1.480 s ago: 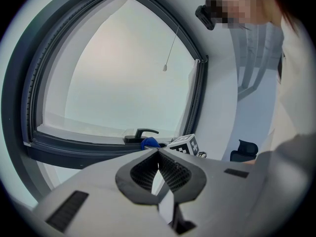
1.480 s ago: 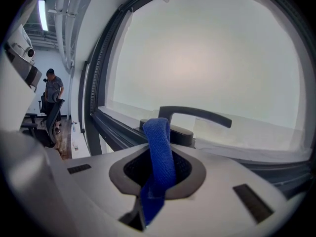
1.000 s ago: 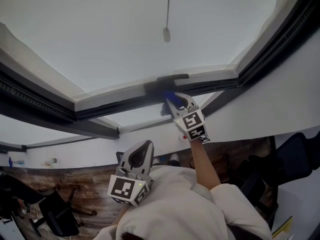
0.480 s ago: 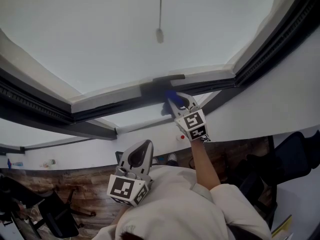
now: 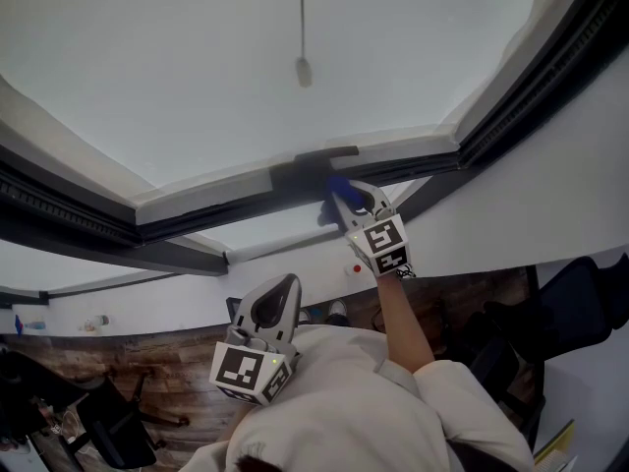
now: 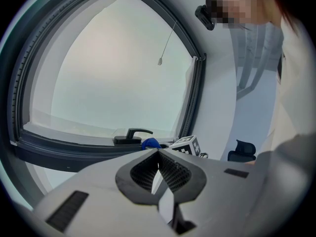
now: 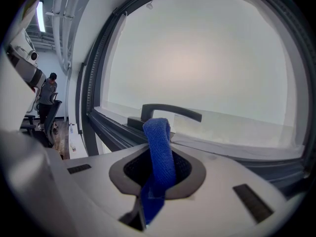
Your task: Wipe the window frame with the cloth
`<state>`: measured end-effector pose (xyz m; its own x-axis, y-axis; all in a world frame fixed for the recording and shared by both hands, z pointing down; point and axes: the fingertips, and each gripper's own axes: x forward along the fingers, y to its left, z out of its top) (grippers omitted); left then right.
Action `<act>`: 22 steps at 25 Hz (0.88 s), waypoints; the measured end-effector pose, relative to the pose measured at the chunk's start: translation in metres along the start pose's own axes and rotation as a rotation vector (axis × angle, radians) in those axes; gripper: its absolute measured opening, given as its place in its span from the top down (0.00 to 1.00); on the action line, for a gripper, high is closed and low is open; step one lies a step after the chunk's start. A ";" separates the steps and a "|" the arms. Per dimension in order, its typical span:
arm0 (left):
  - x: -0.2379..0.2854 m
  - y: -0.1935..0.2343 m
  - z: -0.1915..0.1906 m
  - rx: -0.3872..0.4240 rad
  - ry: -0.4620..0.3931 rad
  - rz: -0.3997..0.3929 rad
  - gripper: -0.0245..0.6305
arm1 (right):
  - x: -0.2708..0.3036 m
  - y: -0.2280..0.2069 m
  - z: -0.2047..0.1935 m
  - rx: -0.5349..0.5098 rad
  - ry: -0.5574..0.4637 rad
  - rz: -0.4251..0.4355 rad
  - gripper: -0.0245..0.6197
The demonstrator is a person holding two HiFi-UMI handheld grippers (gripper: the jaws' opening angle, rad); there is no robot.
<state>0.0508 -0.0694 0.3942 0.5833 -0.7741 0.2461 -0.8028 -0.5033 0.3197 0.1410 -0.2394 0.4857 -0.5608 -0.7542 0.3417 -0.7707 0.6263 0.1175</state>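
Now, right gripper [image 5: 341,197]: is clenching the blue cloth [image 7: 159,154], holding it at the window frame [image 5: 216,203], just beside the black handle [image 7: 170,111].
Left gripper [image 6: 158,151]: is hanging lower, jaws closed on nothing.

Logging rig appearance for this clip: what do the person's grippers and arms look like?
The left gripper and right gripper both have smooth light-grey shells tapering to a point, with dark ribbed pads set inside. Each carries a white cube printed with black square markers: left cube, right cube. The person wears a pale cream top; its loose sleeve leaves the forearm bare.
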 end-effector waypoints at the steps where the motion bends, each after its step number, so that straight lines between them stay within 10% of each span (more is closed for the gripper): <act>1: 0.001 0.000 0.000 0.001 0.001 -0.003 0.95 | 0.000 0.000 0.000 0.000 0.000 0.001 0.88; 22: 0.018 -0.009 -0.001 -0.002 0.014 -0.033 0.95 | -0.009 -0.020 -0.007 0.019 -0.003 -0.024 0.88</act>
<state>0.0688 -0.0788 0.3972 0.6111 -0.7517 0.2481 -0.7828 -0.5275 0.3301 0.1630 -0.2436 0.4865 -0.5432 -0.7693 0.3364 -0.7893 0.6045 0.1080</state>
